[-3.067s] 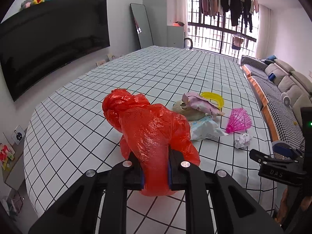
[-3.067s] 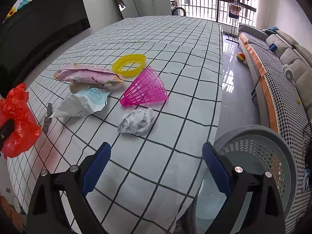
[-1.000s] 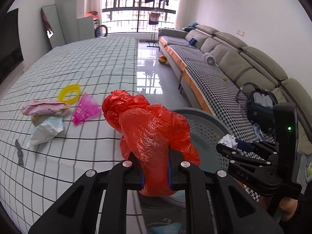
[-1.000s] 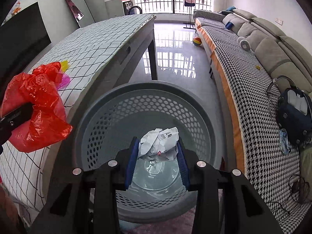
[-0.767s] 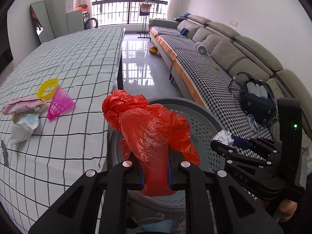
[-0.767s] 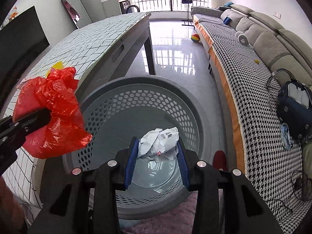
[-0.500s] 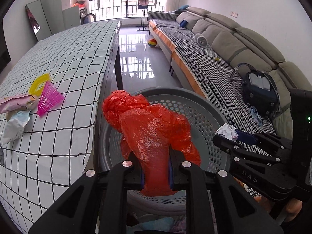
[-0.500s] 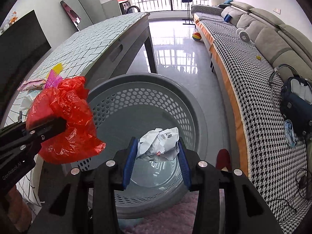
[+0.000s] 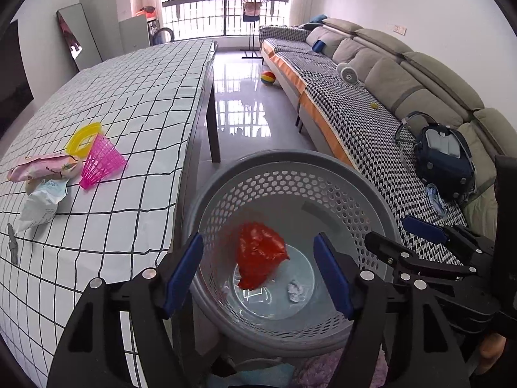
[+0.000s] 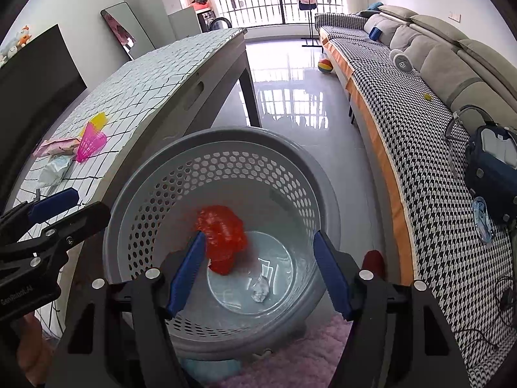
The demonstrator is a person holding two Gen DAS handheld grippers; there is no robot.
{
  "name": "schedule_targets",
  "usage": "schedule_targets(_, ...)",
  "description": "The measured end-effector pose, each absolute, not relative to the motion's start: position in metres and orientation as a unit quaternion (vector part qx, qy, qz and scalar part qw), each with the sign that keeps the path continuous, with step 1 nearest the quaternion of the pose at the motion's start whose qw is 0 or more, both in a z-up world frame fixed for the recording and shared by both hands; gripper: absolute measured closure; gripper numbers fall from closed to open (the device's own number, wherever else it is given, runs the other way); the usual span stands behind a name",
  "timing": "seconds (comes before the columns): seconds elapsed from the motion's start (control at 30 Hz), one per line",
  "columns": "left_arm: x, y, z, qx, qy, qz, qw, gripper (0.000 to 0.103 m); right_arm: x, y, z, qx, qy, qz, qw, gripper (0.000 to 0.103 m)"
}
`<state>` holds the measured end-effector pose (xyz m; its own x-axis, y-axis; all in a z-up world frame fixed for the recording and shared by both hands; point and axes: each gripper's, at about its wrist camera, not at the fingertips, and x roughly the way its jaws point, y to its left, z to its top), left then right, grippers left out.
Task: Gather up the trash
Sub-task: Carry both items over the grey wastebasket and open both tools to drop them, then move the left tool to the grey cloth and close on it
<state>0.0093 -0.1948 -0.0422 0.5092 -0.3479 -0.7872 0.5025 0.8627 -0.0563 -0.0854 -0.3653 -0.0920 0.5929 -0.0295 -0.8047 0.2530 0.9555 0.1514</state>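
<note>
Beside the checked table's edge (image 9: 181, 194) stands a grey basket (image 9: 371, 200). Both the left gripper (image 9: 258, 268) and right gripper (image 10: 260, 266) gape wide, empty, above its rim; below between their jaws lie the red bag (image 9: 260, 258) and paper wad (image 9: 295, 291).

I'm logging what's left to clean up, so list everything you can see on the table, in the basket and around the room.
Basket: 1, grey, on the floor beside the table.
Plastic bag: 1, red, inside basket.
Paper ball: 1, white, basket bottom.
Table: 1, white grid cloth.
Shuttlecock: 1, pink, on table.
Ring: 1, yellow, behind shuttlecock.
Wrapper: 1, pink, table.
Packet: 1, white, table.
Sofa: 1, grey.
Backpack: 1, navy, on sofa.
Ball: 1, multicoloured, floor.
Left gripper: open.
Right gripper: open.
</note>
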Motion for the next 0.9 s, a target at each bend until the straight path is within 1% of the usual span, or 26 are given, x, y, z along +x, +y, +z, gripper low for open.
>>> schedule_targets(0.07, 0.008, -0.195, -0.043, 0.091, 0.429, -0.243, 0.865, 0.029, -0.086, -0.365, -0.092, 0.125, 0.444, -0.08, 0.884, 0.037)
schedule_targets(0.23, 0.006, -0.192, -0.042, 0.091, 0.425, -0.239, 0.868, 0.023, -0.087, -0.363, -0.092, 0.124, 0.442, -0.079, 0.885, 0.037)
schedule_targets(0.37, 0.005, -0.186, -0.039, 0.082, 0.422, -0.235, 0.872, 0.016, -0.088, -0.362, -0.091, 0.124, 0.442, -0.078, 0.885, 0.035)
schedule_targets(0.73, 0.001, -0.159, -0.024, 0.065, 0.398, -0.207, 0.891, 0.011, -0.088, -0.342, -0.08, 0.11, 0.43, -0.072, 0.893, 0.028)
schedule_targets(0.9, -0.001, -0.136, -0.011, 0.053, 0.38, -0.183, 0.905, 0.01, -0.085, -0.325, -0.072, 0.102, 0.424, -0.06, 0.898, 0.028)
